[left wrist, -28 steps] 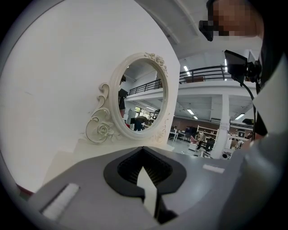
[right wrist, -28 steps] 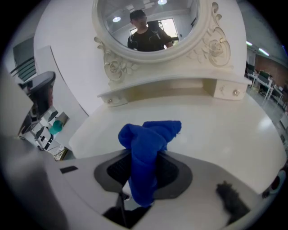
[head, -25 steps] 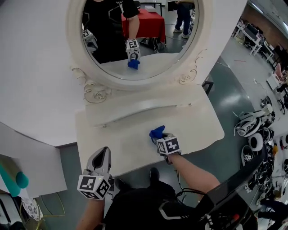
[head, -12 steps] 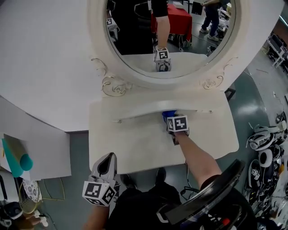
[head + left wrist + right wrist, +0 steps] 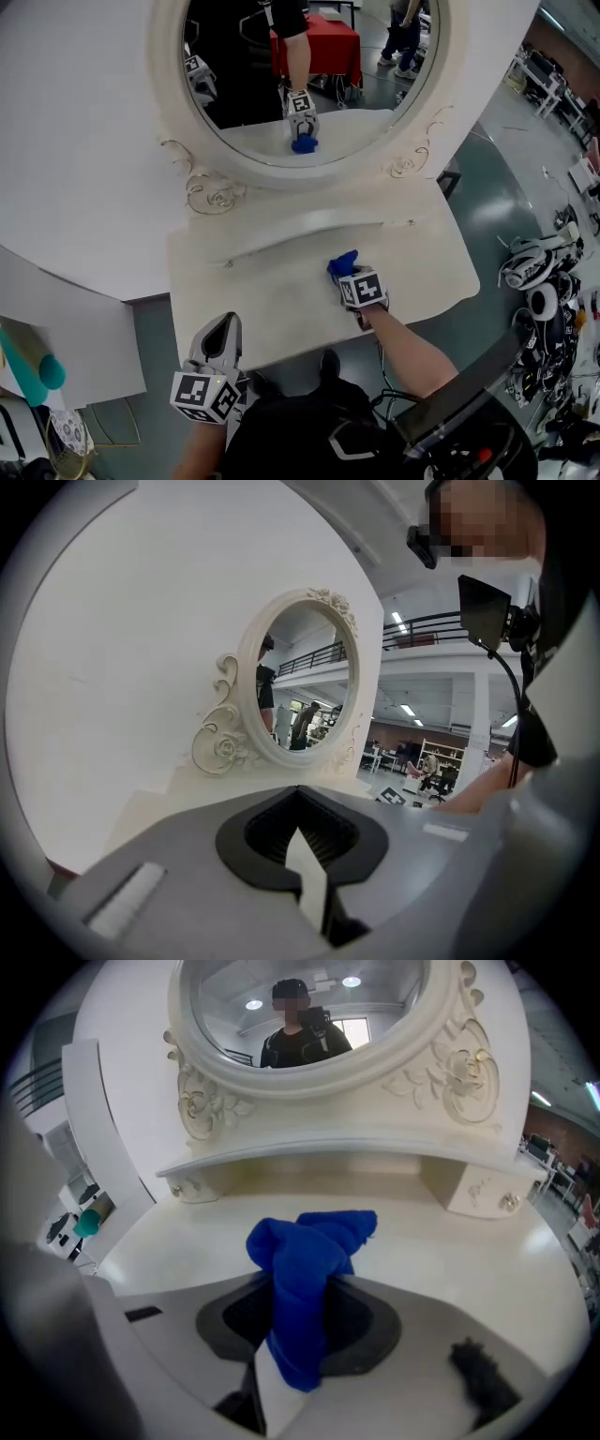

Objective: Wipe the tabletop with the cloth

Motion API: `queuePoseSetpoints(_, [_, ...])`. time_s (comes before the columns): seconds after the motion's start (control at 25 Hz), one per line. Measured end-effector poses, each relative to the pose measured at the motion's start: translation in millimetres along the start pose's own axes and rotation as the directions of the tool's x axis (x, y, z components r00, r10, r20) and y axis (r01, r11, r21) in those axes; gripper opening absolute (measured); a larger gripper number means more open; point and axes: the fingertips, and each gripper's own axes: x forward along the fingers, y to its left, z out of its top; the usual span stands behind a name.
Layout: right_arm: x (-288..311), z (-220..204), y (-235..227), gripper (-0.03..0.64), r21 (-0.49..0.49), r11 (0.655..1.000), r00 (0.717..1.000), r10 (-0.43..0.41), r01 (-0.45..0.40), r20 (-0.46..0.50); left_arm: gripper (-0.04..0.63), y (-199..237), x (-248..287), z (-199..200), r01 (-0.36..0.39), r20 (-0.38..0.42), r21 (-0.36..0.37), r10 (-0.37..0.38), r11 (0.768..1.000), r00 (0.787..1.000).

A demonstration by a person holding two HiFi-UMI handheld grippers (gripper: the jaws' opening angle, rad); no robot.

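Right gripper [image 5: 298,1335] is clenched on the blue cloth [image 5: 305,1260]. The jaws pinch a bunched-up fold, and the rest sticks out ahead of them in a lump. In the head view the cloth is down at the cream tabletop [image 5: 281,300], in front of the mirror [image 5: 300,66] and a bit right of its middle. It stops short of the low raised shelf [image 5: 300,232] that runs under the mirror's curly frame. It looks pressed onto the surface, but I can't swear it's touching. The bare forearm [image 5: 403,347] behind that gripper runs back from the mirror toward the person.

Left gripper [image 5: 219,330] has its jaws closed together with nothing between them. It sits off the front edge of the tabletop, below and left of the mirror and well apart from the cloth, with its marker cube toward the person.

The mirror itself reflects the right gripper and the cloth as a small blue blob near its bottom edge. Off to the right of the mirror, some white headsets [image 5: 530,262] lie on the grey floor. Far to the left is a teal cylinder [image 5: 42,373].
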Motion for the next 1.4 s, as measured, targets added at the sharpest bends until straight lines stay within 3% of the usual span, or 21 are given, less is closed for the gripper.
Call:
queuePoseSetpoints(0.4, [-74.5, -98.8, 25.5, 0.132, 0.047, 0.998, 0.998, 0.049, -0.048, -0.038, 0.009, -27.7, 29.6, 4.5, 0.125, -0.006, 0.013, -0.125, 0.992, 0.992])
queuePoseSetpoints(0.72, [-95.3, -126.6, 27.8, 0.132, 0.097, 0.993, 0.995, 0.068, -0.061, -0.067, 0.009, -45.8, 42.6, 8.3, 0.157, 0.003, 0.005, -0.157, 0.988, 0.988])
queuePoseSetpoints(0.88, [-87.1, -98.1, 14.4, 0.132, 0.102, 0.993, 0.998, 0.067, -0.065, -0.012, 0.009, -45.2, 42.9, 6.7, 0.130, 0.006, 0.006, -0.130, 0.991, 0.991])
queuePoseSetpoints(1.12, [-35.6, 1.6, -39.3, 0.132, 0.099, 0.995, 0.993, 0.012, -0.024, 0.117, 0.009, -38.7, 37.4, 5.0, 0.063, 0.017, 0.010, -0.063, 0.998, 0.998])
queuePoseSetpoints(1.4, [26.8, 69.6, -66.6, 0.132, 0.039, 0.999, 0.992, -0.029, 0.025, 0.119, 0.009, -22.0, 15.0, 1.7, -0.072, -0.006, 0.005, 0.072, 0.997, 0.997])
